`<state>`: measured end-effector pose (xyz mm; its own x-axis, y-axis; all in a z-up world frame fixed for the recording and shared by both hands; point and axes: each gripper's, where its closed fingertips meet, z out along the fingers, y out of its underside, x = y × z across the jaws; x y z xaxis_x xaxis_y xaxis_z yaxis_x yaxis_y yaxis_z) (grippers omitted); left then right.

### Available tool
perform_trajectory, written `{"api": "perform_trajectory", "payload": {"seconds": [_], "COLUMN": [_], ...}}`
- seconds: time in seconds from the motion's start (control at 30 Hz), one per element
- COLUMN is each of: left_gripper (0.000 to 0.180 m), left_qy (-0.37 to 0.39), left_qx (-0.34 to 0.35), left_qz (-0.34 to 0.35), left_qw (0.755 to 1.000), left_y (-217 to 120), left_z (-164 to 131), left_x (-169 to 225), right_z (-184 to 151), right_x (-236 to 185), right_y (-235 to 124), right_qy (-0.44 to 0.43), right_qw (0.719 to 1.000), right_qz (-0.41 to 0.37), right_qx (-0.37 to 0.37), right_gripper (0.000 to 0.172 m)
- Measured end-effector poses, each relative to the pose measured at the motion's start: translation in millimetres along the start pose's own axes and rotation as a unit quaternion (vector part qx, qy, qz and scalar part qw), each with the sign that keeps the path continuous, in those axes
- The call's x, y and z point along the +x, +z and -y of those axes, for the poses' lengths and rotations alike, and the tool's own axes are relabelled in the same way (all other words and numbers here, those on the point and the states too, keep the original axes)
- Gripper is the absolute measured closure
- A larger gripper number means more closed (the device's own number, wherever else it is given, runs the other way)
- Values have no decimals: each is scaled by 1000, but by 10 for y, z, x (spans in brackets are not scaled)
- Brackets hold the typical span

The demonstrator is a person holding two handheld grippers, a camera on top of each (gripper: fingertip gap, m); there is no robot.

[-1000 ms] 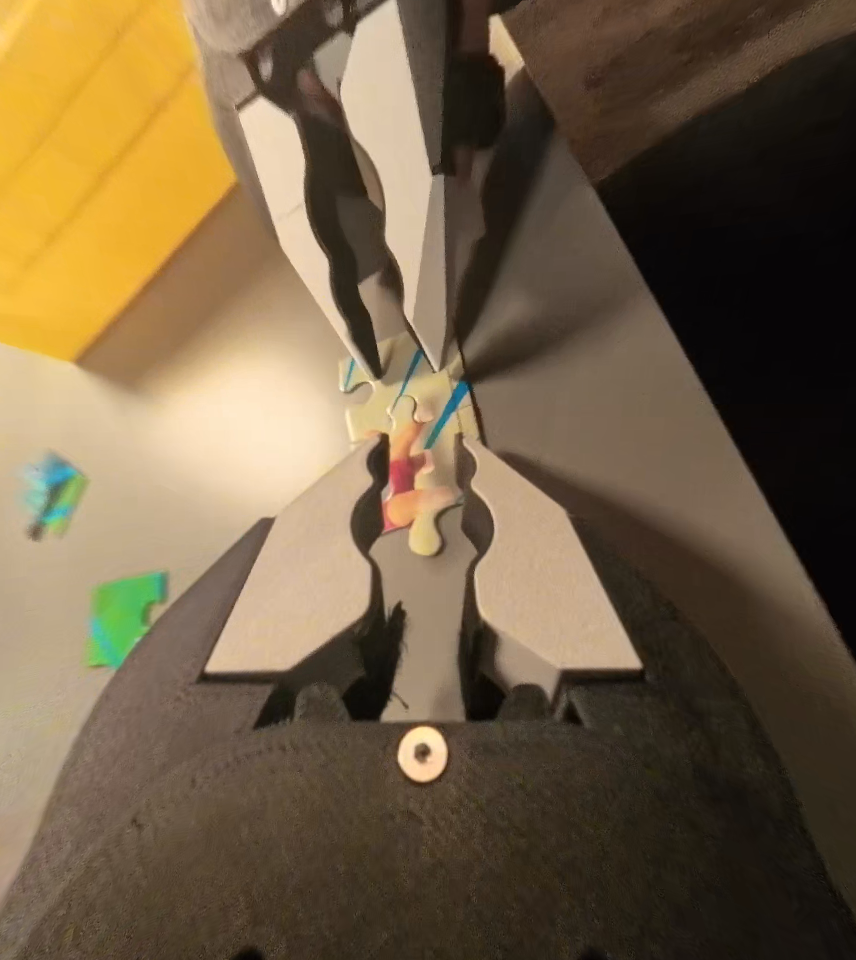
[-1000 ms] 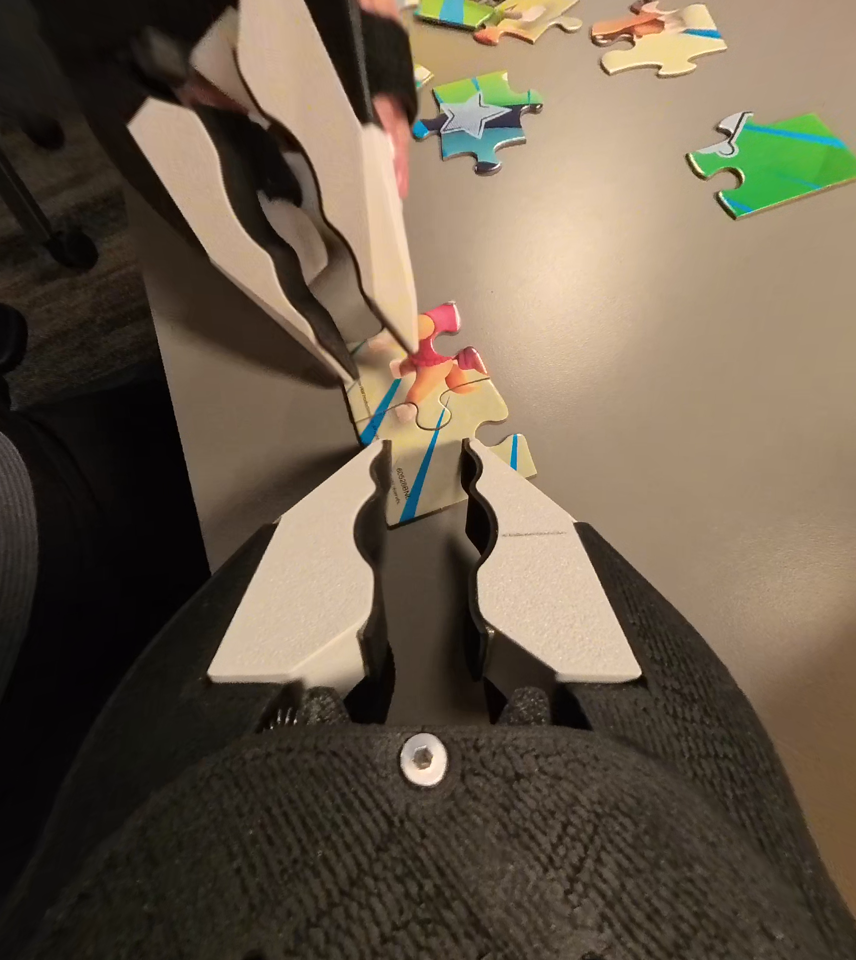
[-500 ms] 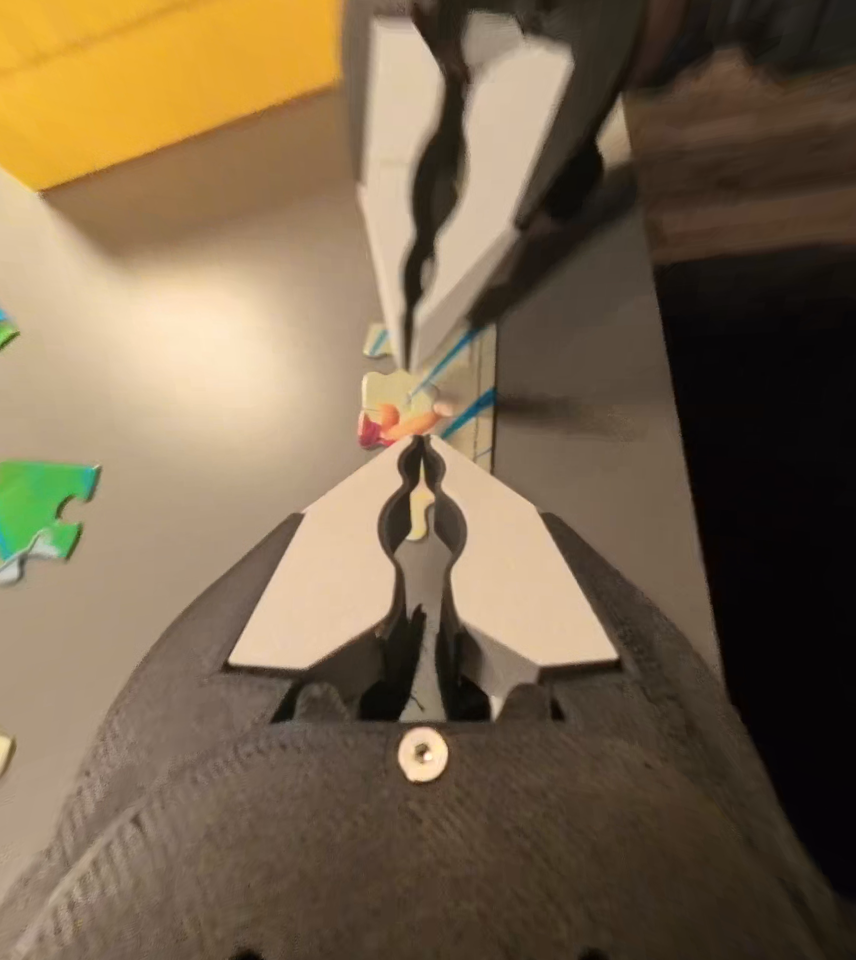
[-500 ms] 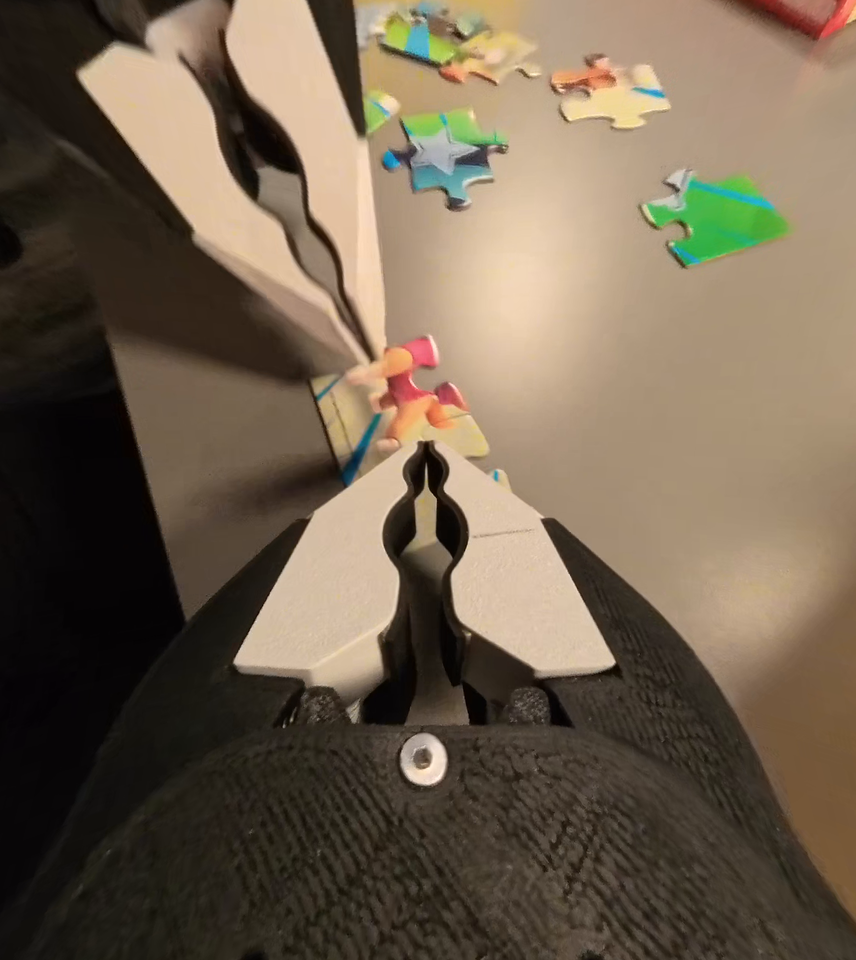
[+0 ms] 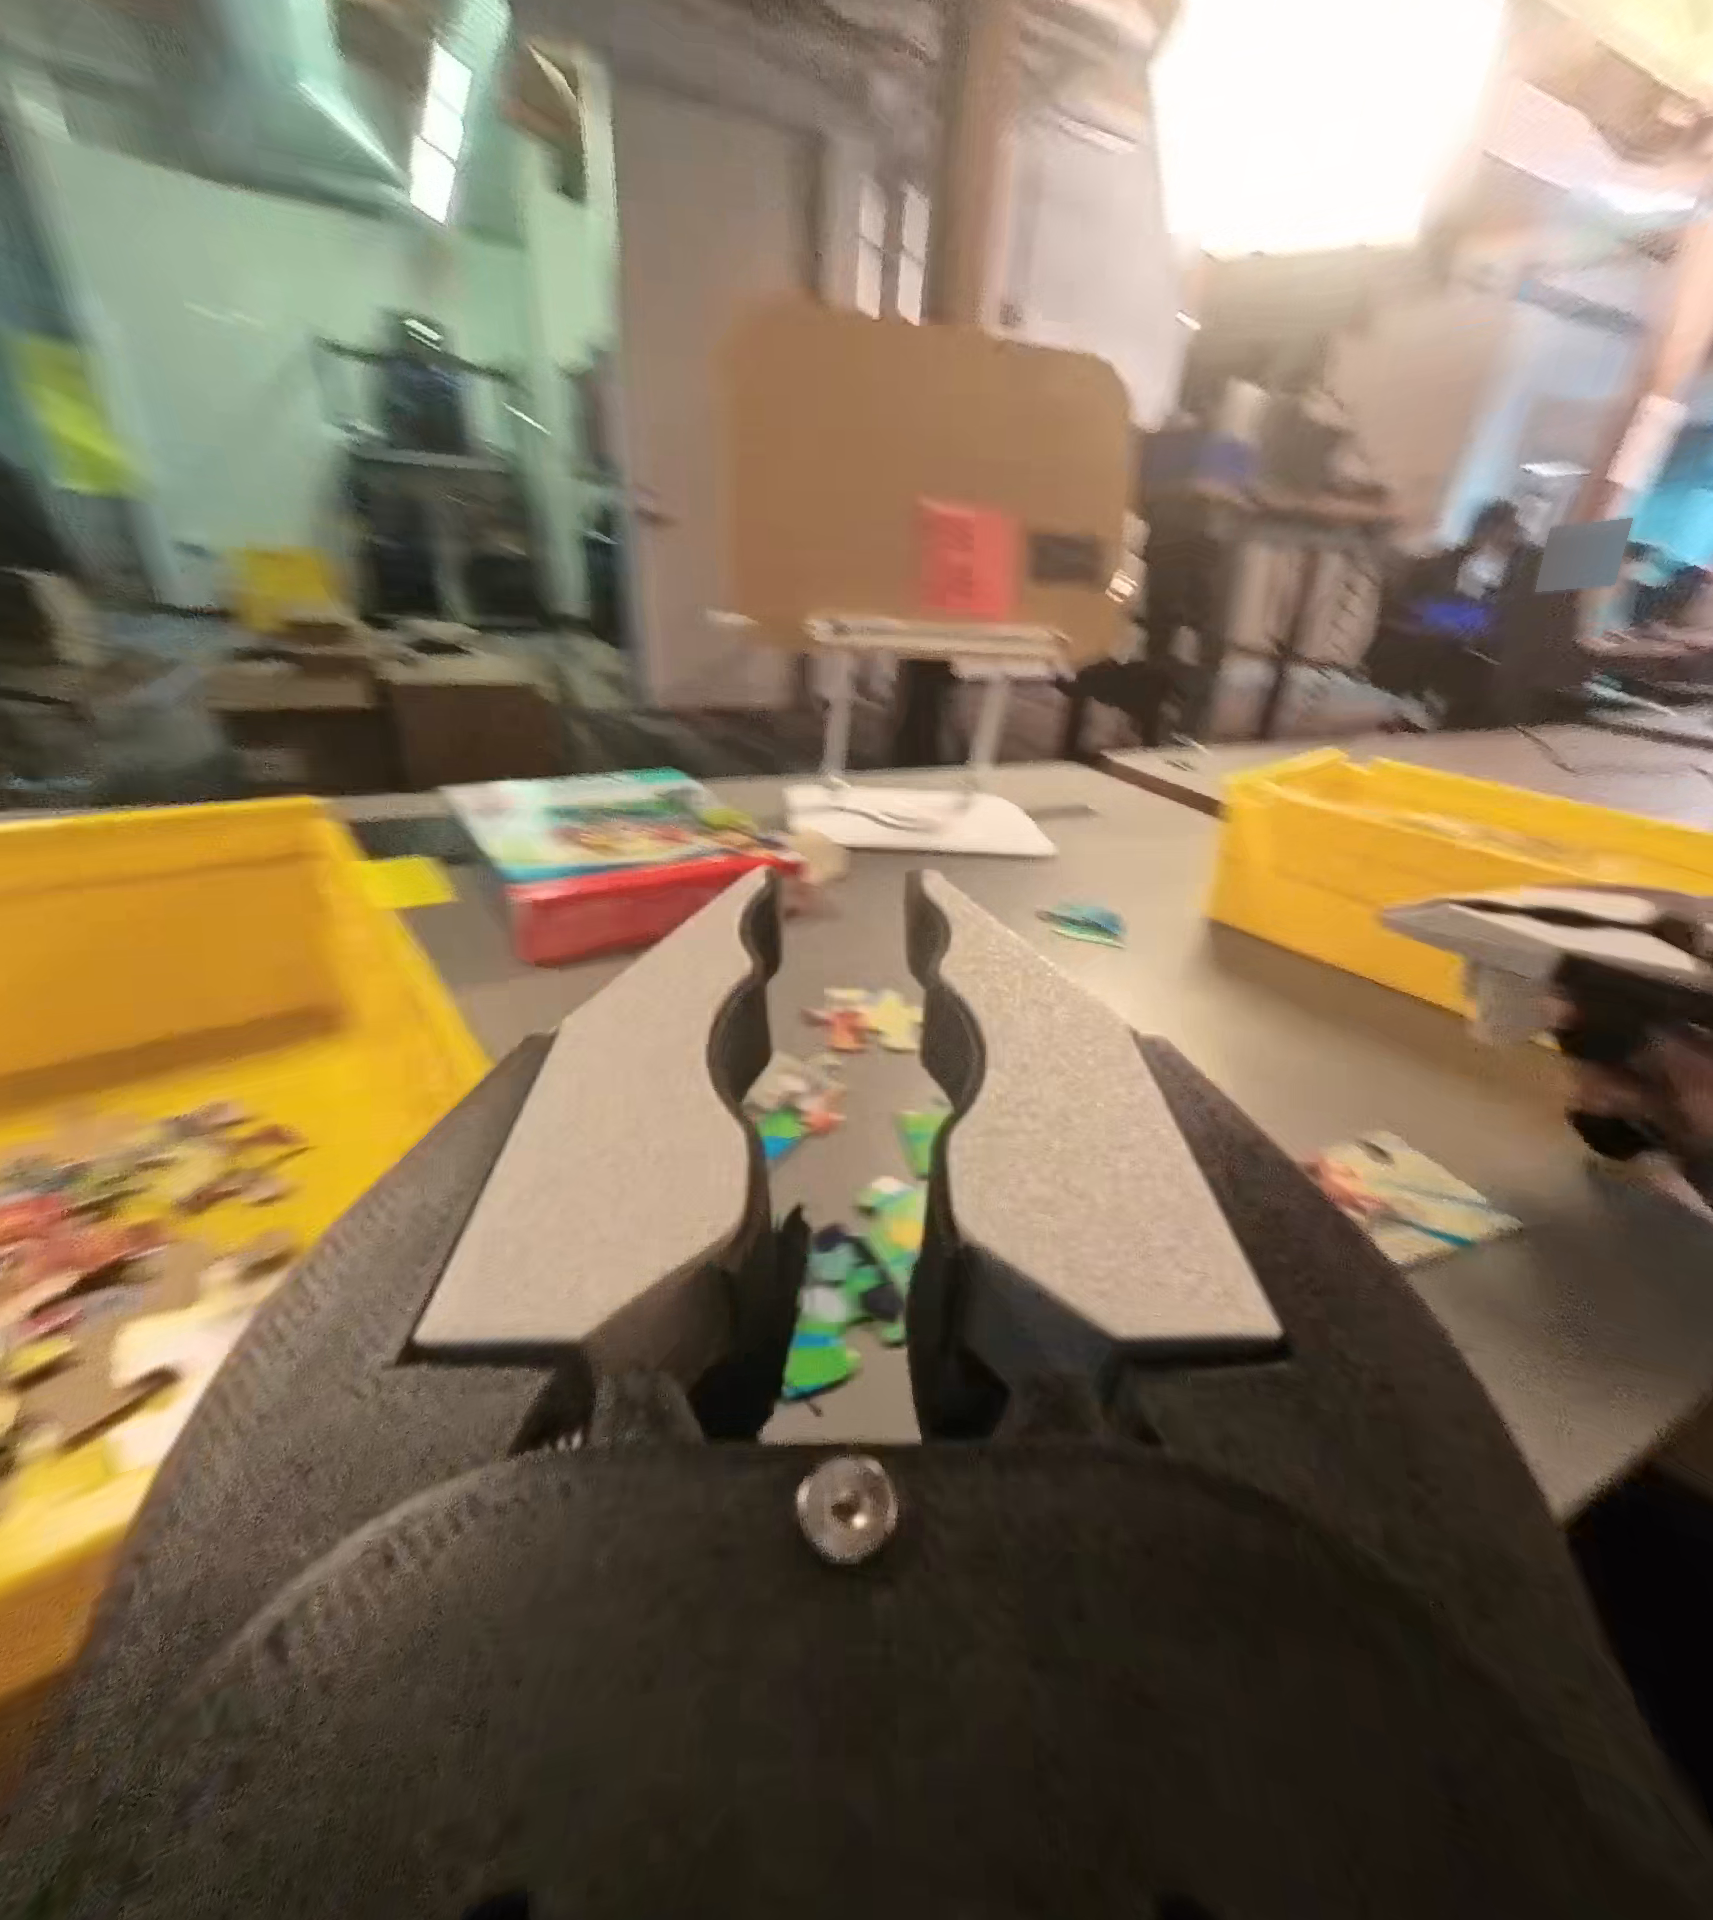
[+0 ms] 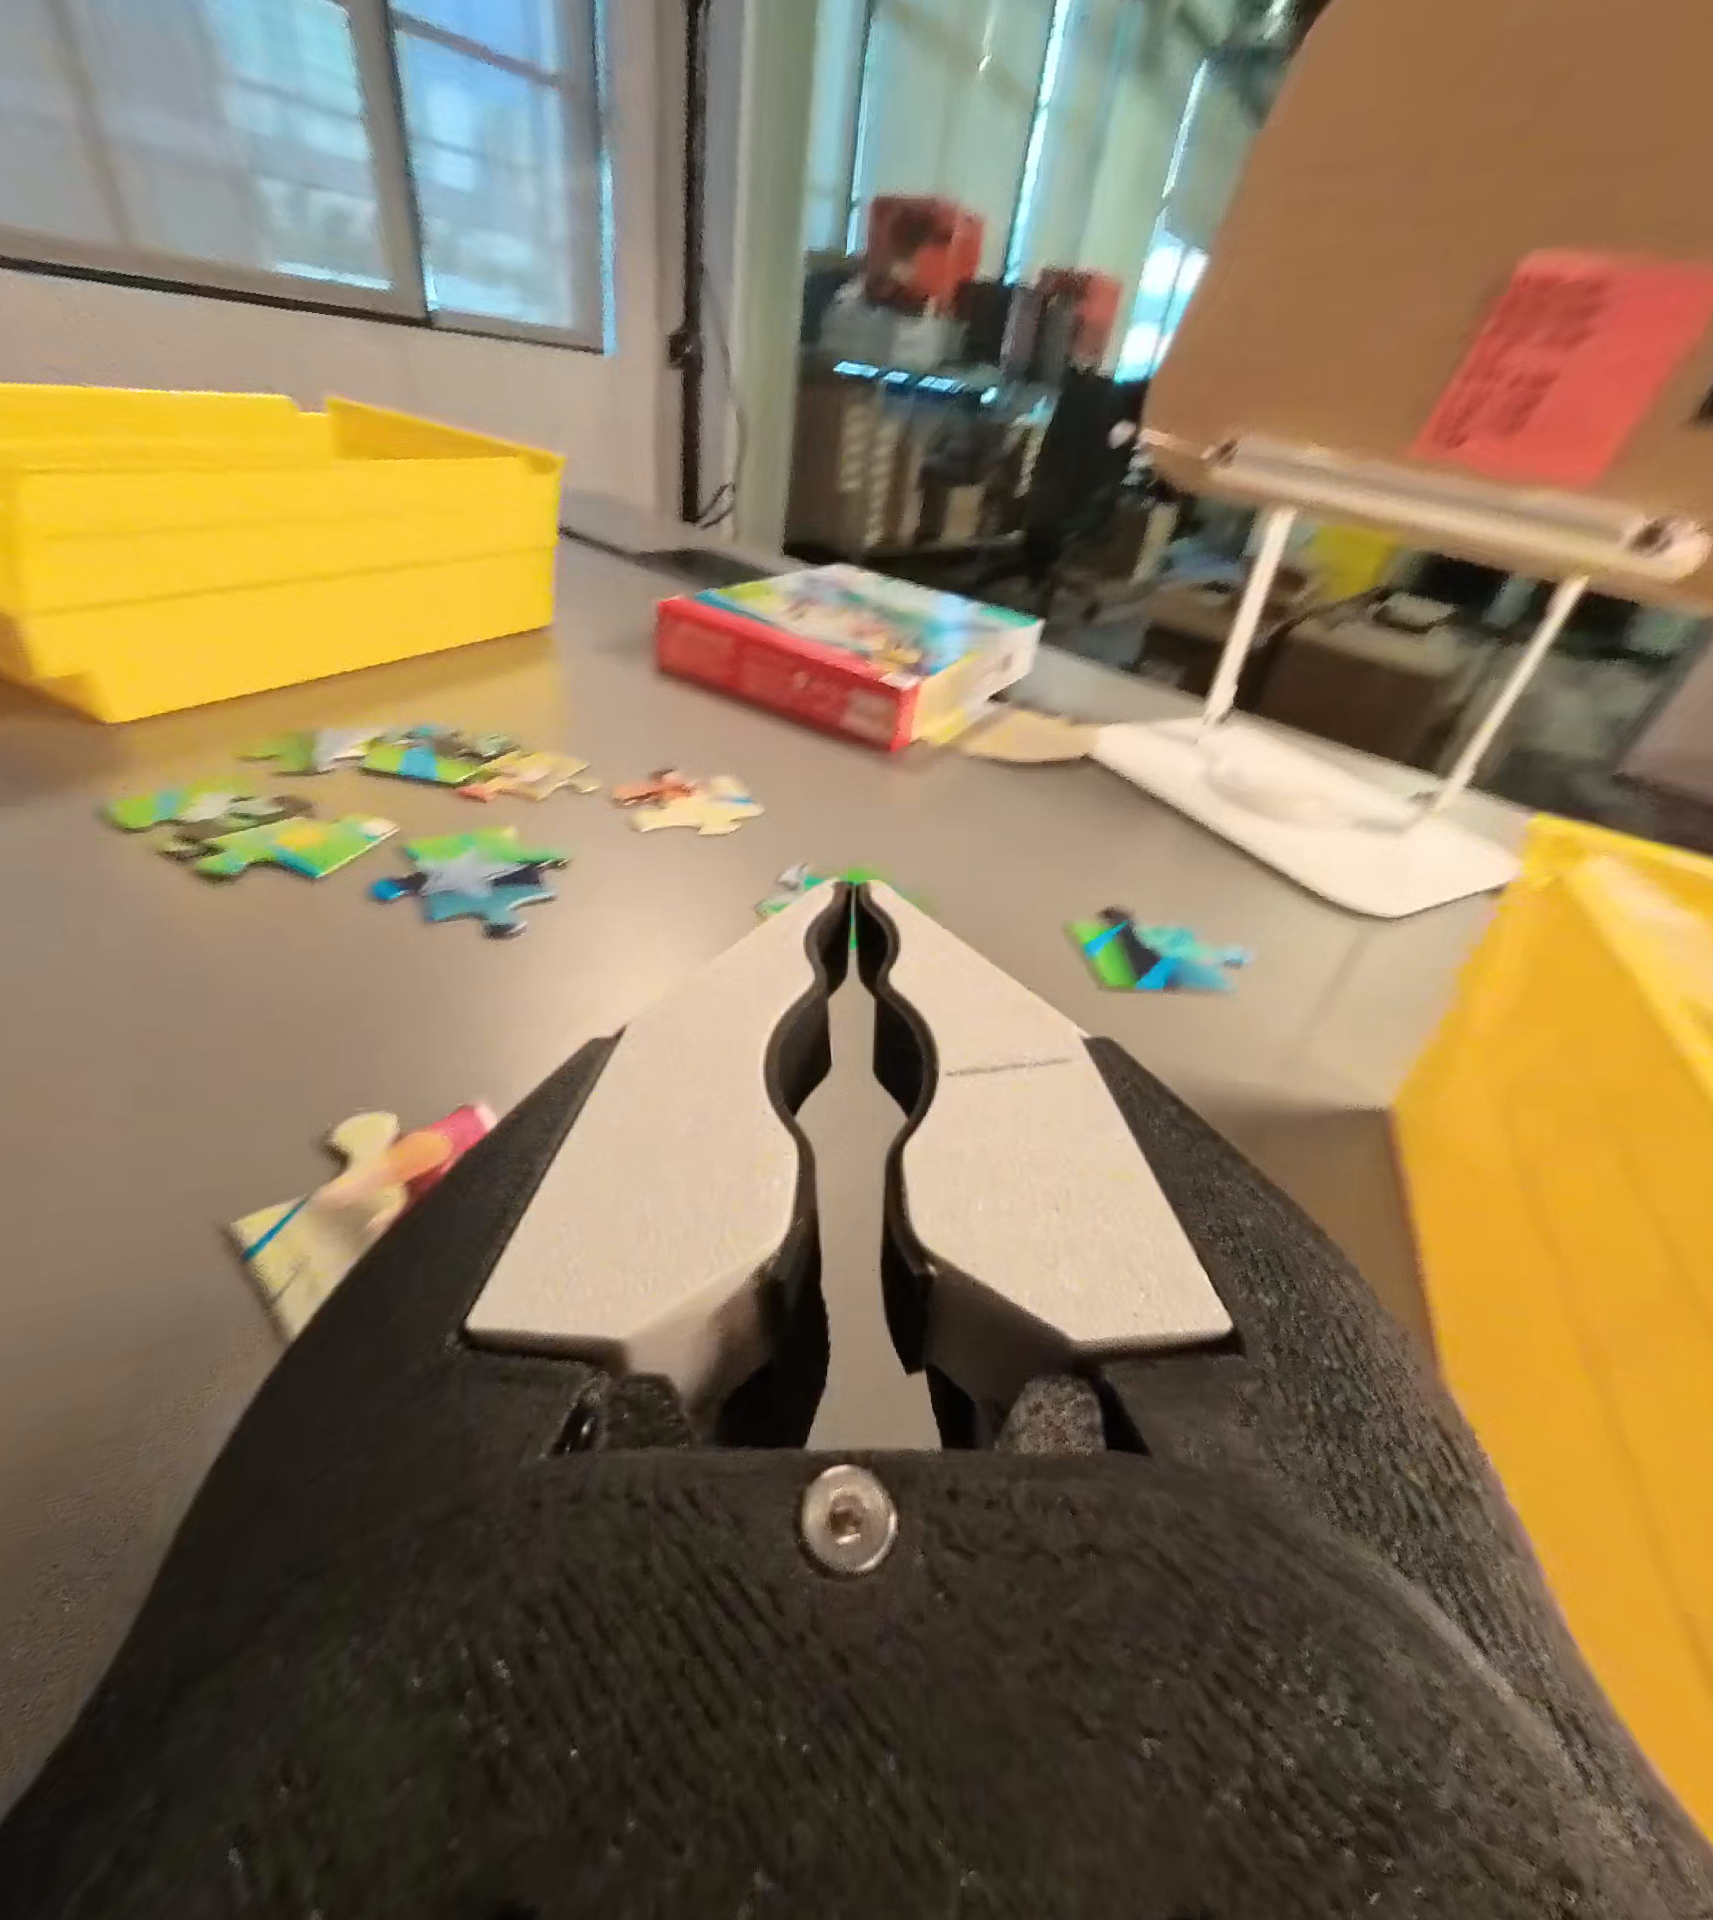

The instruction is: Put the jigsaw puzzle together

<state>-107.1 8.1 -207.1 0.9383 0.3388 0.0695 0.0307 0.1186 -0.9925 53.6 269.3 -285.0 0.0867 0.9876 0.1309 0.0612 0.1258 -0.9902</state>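
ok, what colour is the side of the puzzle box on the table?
Red, under a multicoloured printed lid. The puzzle box shows best in the right wrist view.

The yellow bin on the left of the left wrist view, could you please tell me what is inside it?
The yellow bin holds a heap of loose puzzle pieces, blurred. The left gripper body covers the bin's near corner, so anything there is hidden.

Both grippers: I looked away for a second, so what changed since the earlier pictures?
Both lifted off the joined puzzle pieces at the table edge and now point across the table. The left gripper has opened, empty; the right gripper stays shut. The joined pieces remain lying there.
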Motion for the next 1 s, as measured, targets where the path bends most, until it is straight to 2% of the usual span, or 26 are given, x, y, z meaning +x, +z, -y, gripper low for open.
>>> {"api": "perform_trajectory", "payload": {"seconds": [0.07,0.17,0.3,0.43,0.5,0.57,0.7,1.0], "left_gripper": [158,155,151,143,139,137,134,130], "left_qy": [14,24,25,37,68,83,62,39], "left_qx": [21,1,-14,-49,-80,-76,-46,-56], "left_qz": [59,87,75,27,48,61,92,157], "left_qw": [998,996,997,998,993,992,993,985], "left_y": [-201,-255,-66,227,303,316,236,-143], "left_z": [87,51,-15,-181,-318,-334,-265,-256], "left_x": [-203,-284,-188,63,26,-6,-161,-505], "right_z": [95,160,61,47,57,36,29,44], "right_x": [55,90,207,217,229,236,247,249], "right_y": [65,202,405,470,478,495,495,470], "right_qy": [-26,-39,-69,-122,-134,-129,-115,-104], "right_qw": [999,999,997,990,988,989,991,992], "right_qz": [-23,-19,-34,-53,-58,-54,-50,-47], "right_qx": [19,31,30,41,44,39,40,48], "right_gripper": [172,162,156,155,156,156,156,158]}}
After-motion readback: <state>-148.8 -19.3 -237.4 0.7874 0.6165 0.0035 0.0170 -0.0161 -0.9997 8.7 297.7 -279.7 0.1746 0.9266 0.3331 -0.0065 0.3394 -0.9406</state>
